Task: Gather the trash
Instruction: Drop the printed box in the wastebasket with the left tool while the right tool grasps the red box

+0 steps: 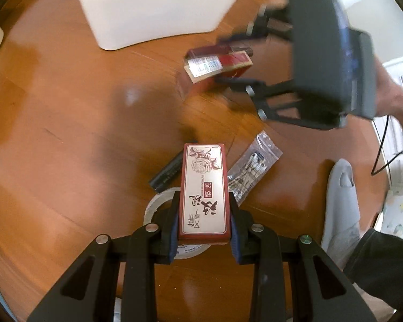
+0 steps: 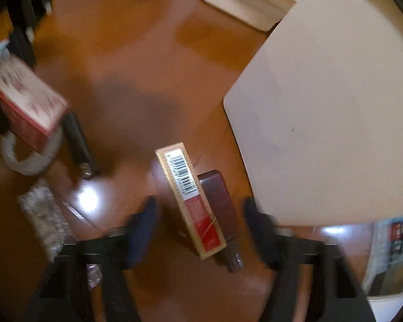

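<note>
1. Trash lies on a wooden table [image 1: 67, 112]: two boxes, one black stick, one tape roll and one clear bag.
2. Left gripper [image 1: 204, 230] has its jaws closed partway, pads pressing both sides of a pink-and-red box [image 1: 204, 187] held above the tape roll [image 1: 158, 204].
3. Beside it lie the black stick [image 1: 166, 173] and the clear plastic bag [image 1: 252, 170].
4. Right gripper [image 2: 198, 224] straddles a red-and-gold box [image 2: 193, 201], jaws partly open, pads not touching it.
</note>
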A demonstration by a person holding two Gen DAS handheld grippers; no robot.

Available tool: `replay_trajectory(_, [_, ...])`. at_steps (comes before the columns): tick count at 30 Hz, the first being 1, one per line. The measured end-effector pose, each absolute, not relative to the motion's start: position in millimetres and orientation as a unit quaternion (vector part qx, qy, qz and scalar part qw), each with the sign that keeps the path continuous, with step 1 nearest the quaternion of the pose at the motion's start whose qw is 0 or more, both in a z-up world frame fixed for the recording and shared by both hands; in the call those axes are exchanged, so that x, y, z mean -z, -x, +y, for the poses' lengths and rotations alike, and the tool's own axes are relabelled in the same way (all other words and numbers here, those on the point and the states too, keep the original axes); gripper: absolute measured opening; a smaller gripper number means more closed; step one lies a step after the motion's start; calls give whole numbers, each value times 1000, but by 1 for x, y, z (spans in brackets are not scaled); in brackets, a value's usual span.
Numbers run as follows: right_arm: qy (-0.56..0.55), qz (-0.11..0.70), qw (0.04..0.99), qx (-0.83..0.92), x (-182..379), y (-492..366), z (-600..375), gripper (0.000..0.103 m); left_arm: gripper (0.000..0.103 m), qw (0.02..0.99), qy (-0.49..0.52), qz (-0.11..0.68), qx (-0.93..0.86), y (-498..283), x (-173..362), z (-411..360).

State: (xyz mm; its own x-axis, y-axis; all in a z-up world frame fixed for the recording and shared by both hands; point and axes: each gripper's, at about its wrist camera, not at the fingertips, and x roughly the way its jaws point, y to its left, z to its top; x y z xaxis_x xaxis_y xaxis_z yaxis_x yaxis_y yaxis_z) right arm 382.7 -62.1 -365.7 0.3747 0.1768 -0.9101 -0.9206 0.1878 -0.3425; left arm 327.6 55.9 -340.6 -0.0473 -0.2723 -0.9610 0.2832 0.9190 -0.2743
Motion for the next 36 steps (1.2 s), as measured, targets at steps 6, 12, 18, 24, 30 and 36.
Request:
replay_trajectory(6, [476,386,673,-414,365,-361,-68,22,29,697,9,689,197,-335,316,69])
replay_trajectory(12, [273,469,758,-362,340,-367,-123,22,29,702,3,681,207,-334,305,56])
replay_trajectory(18, [70,531,803,-262,327,-361,-191,22,29,725,-10,650,226,-341,261,30])
replay_trajectory(24, [17,536,811,-235,312,-354,-211,22,29,775,-8,583,242,-370,183,8])
replay_trajectory(30, [4,539,817,-204,311,-352,-222,22,29,831,-7,500,243,-410,98,0])
replay_trajectory(36, [26,544,821,-175,312,-354,-222,22,29,865,22,474,163,-485,86,12])
